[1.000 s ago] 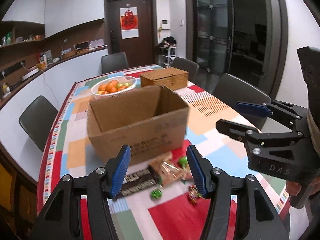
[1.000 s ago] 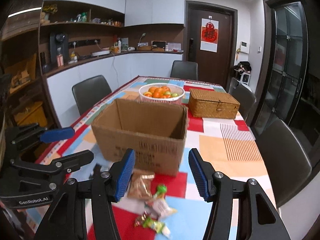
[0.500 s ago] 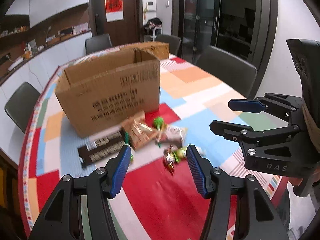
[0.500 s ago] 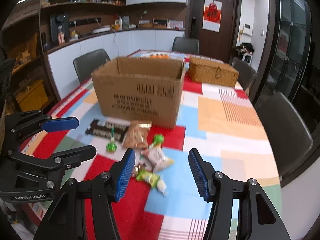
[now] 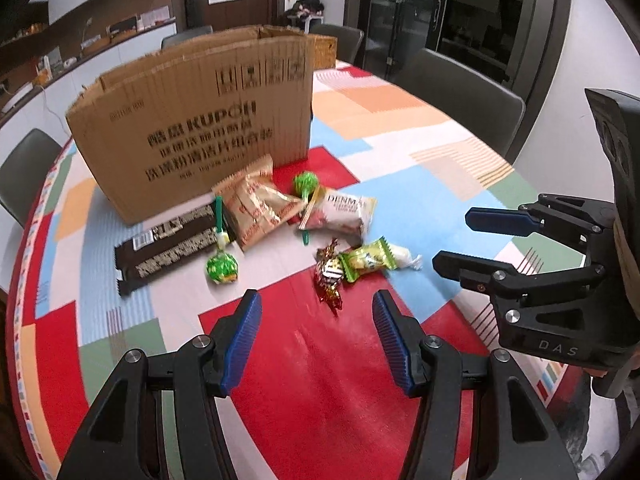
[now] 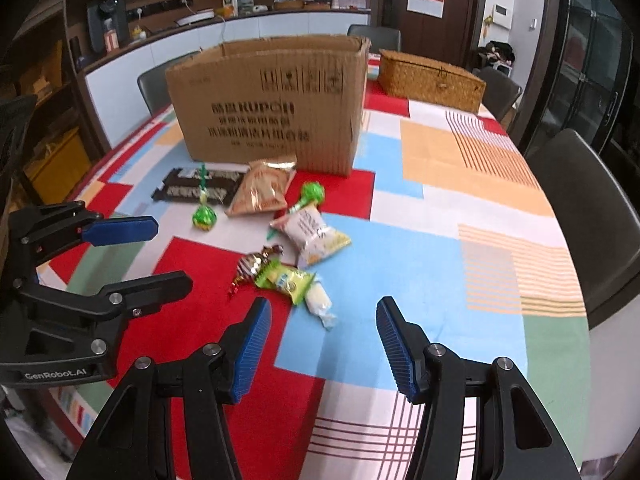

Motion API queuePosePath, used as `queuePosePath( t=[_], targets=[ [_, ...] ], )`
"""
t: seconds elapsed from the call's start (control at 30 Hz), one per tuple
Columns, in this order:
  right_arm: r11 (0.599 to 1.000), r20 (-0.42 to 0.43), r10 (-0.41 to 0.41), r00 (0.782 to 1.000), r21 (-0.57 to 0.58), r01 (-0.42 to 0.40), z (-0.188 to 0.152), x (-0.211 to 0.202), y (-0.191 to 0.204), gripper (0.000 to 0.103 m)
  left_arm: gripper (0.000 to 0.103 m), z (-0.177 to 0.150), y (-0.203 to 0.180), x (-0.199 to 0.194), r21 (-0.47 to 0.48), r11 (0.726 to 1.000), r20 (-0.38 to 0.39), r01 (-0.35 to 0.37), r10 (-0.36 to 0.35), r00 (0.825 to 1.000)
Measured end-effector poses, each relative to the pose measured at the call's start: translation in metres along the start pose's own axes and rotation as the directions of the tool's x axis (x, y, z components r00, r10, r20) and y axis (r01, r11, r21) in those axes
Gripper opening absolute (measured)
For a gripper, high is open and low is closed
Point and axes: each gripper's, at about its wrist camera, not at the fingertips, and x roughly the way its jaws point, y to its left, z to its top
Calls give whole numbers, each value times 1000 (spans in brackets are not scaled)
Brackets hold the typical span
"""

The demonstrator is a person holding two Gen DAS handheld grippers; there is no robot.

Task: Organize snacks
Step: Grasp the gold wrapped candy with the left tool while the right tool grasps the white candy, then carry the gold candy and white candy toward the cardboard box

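Observation:
An open cardboard box (image 5: 192,128) (image 6: 272,104) stands on the patchwork tablecloth. In front of it lie a dark chocolate bar (image 5: 168,244), a tan snack bag (image 5: 256,208), a white packet (image 5: 344,212), two green lollipops (image 5: 221,268), a red-gold foil candy (image 5: 330,274) and a green-yellow candy (image 5: 368,260) (image 6: 284,278). My left gripper (image 5: 316,312) (image 6: 172,254) hangs open above the red patch, just short of the foil candy. Beside it, my right gripper (image 6: 323,312) (image 5: 454,238) hovers near the green-yellow candy, its jaws closing with nothing between them.
A wicker basket (image 6: 430,76) sits behind the box on the right. Grey chairs (image 6: 592,208) (image 5: 460,92) ring the table. The table's right edge (image 6: 588,320) is close to my right gripper. A counter and shelves run along the left wall.
Both grippers have sunk toward the table and tipped downward, so the snacks are much closer. The fruit bowl is now hidden behind the box. The right jaws have narrowed slightly.

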Motion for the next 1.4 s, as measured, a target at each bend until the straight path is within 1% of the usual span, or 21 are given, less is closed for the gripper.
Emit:
queuePosePath(
  t=[0.03, 0.23, 0.3, 0.43, 0.5, 0.57, 0.67, 0.8, 0.93, 1.1, 1.17, 1.27, 1.3, 1.4],
  targets=[
    [1000, -5, 1, 1000, -1, -1, 0, 3, 0, 49, 57, 0, 1, 4, -2, 1000, -6, 3, -3, 1000],
    [1000, -46, 23, 999, 12, -22, -5, 24, -4, 44, 53, 2, 4, 26, -2, 1000, -60, 17, -17, 998],
    [999, -55, 29, 998, 20, -28, -7, 30, -6, 44, 51, 3, 4, 33, -2, 1000, -74, 17, -17, 997],
    [998, -77, 45, 996, 38, -42, -9, 41, -10, 39, 46, 8, 4, 43, -3, 1000, -90, 20, -20, 996],
    [998, -84, 53, 995, 42, -49, -8, 45, -12, 39, 44, 10, 5, 48, -10, 1000, -98, 30, -31, 995],
    [998, -85, 53, 995, 35, -50, -7, 49, -11, 39, 39, 12, 6, 53, -19, 999, -107, 36, -38, 994],
    [998, -90, 58, 994, 29, -55, -6, 53, -10, 35, 37, 15, 8, 59, -40, 998, -115, 51, -55, 992],
    [998, -84, 59, 995, 24, -57, -3, 58, -8, 34, 33, 18, 8, 65, -54, 997, -123, 60, -67, 990],
    [998, -79, 63, 995, 27, -61, 0, 62, -9, 32, 32, 22, 8, 70, -62, 996, -124, 61, -68, 990],
    [998, -85, 65, 994, 33, -62, 0, 69, -10, 31, 28, 24, 9, 75, -65, 996, -127, 58, -66, 990],
    [998, -81, 58, 995, 24, -56, 1, 70, -8, 30, 24, 27, 8, 78, -66, 996, -128, 59, -67, 989],
    [999, -76, 48, 996, 21, -47, 2, 71, -7, 24, 24, 27, 8, 79, -69, 996, -126, 63, -72, 989],
    [999, -74, 45, 996, 19, -44, 3, 71, -6, 20, 24, 26, 8, 79, -66, 996, -125, 63, -71, 990],
    [999, -74, 44, 996, 27, -43, 3, 70, -6, 19, 24, 25, 8, 76, -68, 996, -121, 62, -70, 990]
  ],
)
